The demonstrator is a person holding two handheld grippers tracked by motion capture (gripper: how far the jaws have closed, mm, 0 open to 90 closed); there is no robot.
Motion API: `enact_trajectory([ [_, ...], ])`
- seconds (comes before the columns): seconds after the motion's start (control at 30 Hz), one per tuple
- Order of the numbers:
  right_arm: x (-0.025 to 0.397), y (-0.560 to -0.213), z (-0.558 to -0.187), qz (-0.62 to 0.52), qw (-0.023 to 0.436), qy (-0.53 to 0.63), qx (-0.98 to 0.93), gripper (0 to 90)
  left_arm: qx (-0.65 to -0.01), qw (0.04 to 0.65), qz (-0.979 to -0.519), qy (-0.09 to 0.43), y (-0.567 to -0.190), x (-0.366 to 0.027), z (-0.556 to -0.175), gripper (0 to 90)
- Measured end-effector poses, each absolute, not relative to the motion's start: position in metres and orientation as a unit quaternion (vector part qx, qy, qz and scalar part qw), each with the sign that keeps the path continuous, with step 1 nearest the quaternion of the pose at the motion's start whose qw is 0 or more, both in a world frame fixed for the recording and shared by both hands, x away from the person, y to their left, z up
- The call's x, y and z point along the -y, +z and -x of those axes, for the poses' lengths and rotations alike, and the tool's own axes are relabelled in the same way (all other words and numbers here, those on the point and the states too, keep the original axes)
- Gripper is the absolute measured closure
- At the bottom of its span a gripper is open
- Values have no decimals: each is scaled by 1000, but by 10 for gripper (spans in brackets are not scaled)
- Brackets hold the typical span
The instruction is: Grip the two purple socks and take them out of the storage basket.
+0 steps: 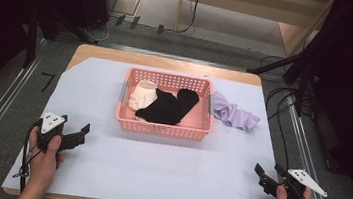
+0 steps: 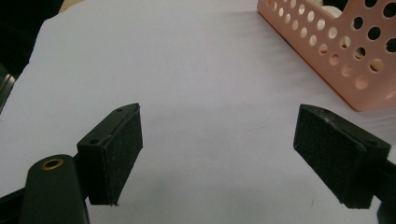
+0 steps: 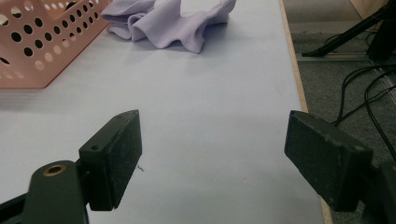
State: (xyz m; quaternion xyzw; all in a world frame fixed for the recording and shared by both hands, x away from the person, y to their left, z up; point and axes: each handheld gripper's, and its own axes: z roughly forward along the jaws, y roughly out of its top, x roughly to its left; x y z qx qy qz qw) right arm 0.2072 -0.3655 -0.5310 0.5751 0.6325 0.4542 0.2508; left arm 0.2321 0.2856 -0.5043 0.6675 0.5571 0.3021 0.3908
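Basket (image 1: 162, 126), pink, at counter (image 1: 156, 172) centre holding black (image 1: 168, 107) and cream socks (image 1: 142, 95), lilac sock (image 1: 233, 113) just beside its right wall; left gripper (image 1: 76, 131) and right gripper (image 1: 267, 174), jaws apart, empty, near front corners

Crumpled lilac cloth (image 1: 235, 113) lies just beside pink basket (image 1: 164, 126).

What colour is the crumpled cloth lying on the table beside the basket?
Pale lilac. The cloth shows best in the right gripper view, just right of the pink basket.
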Motion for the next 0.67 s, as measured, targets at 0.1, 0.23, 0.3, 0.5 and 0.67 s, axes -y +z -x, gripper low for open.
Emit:
enact_trajectory([
  [0.1, 367, -531, -208, -579, 243, 458, -630, 173, -557, 393, -665, 304, -505, -285, -232, 162],
  [0.23, 368, -532, -209, -575, 239, 457, -635, 171, -557, 393, -665, 304, -505, -286, -232, 163],
  [0.3, 367, -531, -208, -578, 239, 459, -631, 171, -558, 390, -667, 304, -504, -285, -232, 163],
  [0.5, 367, -531, -208, -576, 240, 458, -633, 167, -557, 393, -665, 305, -504, -286, -231, 163],
  [0.67, 367, -532, -208, -579, 238, 459, -631, 168, -557, 389, -668, 303, -504, -285, -232, 163],
])
